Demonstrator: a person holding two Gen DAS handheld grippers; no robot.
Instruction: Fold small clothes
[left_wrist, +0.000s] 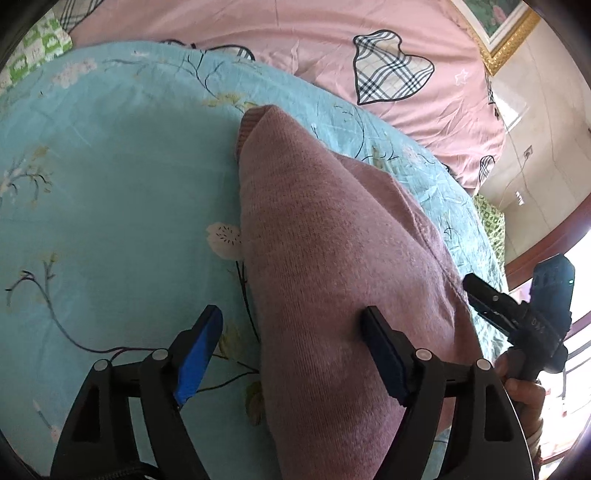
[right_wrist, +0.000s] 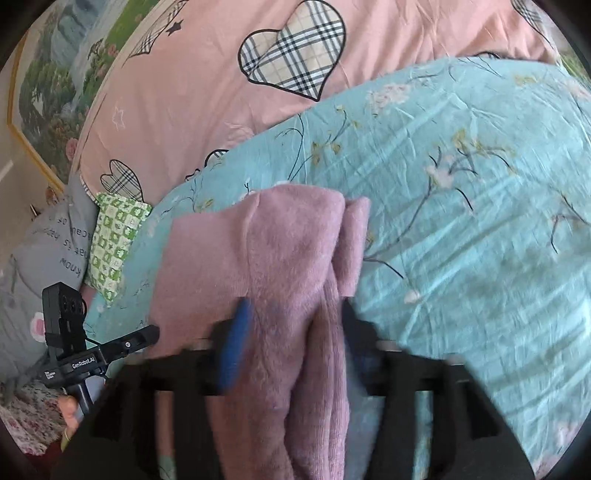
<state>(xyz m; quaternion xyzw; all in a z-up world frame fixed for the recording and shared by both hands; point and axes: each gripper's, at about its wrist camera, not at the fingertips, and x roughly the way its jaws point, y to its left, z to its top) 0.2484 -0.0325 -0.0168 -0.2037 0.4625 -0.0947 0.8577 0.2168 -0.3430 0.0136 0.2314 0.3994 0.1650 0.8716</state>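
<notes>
On teal quilt (left_wrist: 110, 184), pink knit (left_wrist: 332, 258), soft, limp, light, best pinched at a folded edge; left claw (left_wrist: 291, 354) spread over its side, right claw (right_wrist: 291, 347) spread astride a bunched fold, blurred.

1. A light blue quilt (left_wrist: 110, 192) printed with thin dark branches and pale blossoms covers most of the bed.
2. Behind it lies a pink sheet (left_wrist: 314, 33) patterned with plaid hearts.
3. A green and white checked pillow (right_wrist: 118, 236) sits at the quilt's edge, beside a grey cushion (right_wrist: 48, 243) with printed lettering.
4. A gold-framed painting (right_wrist: 48, 92) of trees and flowers hangs on the wall.
</notes>
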